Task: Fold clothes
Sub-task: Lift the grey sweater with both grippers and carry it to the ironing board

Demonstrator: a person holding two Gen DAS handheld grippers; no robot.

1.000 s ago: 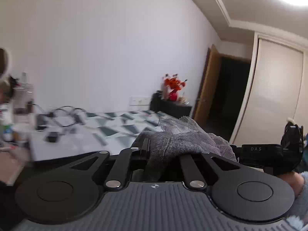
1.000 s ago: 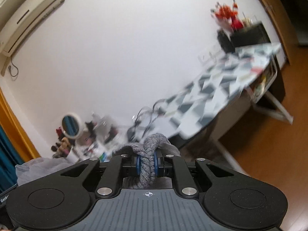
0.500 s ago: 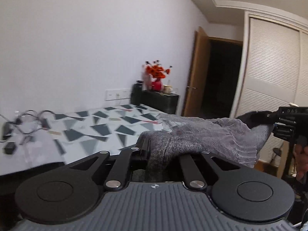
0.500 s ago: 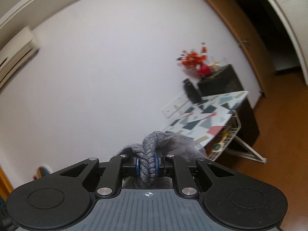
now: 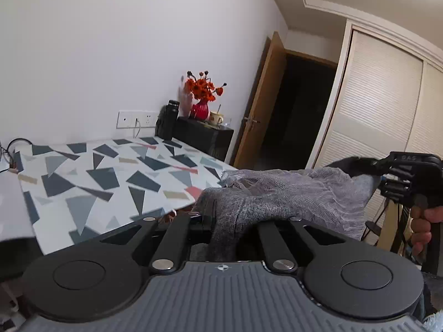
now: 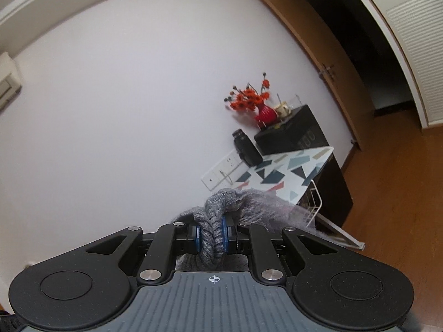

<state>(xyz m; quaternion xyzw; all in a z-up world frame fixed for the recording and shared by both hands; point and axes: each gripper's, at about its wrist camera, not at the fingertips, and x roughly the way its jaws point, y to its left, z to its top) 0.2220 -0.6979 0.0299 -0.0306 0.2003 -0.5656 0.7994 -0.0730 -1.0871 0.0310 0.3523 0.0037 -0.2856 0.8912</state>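
A: Where's the garment relative to the table?

B: The patterned table (image 5: 116, 177) lies ahead and left; the grey knit garment (image 5: 290, 196) is stretched in the air between both hands, long axis running left to right.

A: Grips?

B: The left gripper (image 5: 221, 218) is clenched on thick knit. The right gripper (image 6: 211, 235) pinches a bunched, ribbed edge with gauzy mesh trailing.

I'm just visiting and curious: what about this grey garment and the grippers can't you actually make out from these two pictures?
- Left wrist view: the left gripper fingertips are buried under the grey garment.
- The same view: the right gripper is cut off by the picture's right edge.
- Both views: the garment's lower part hangs out of sight behind the gripper bodies, so its kind is unclear.
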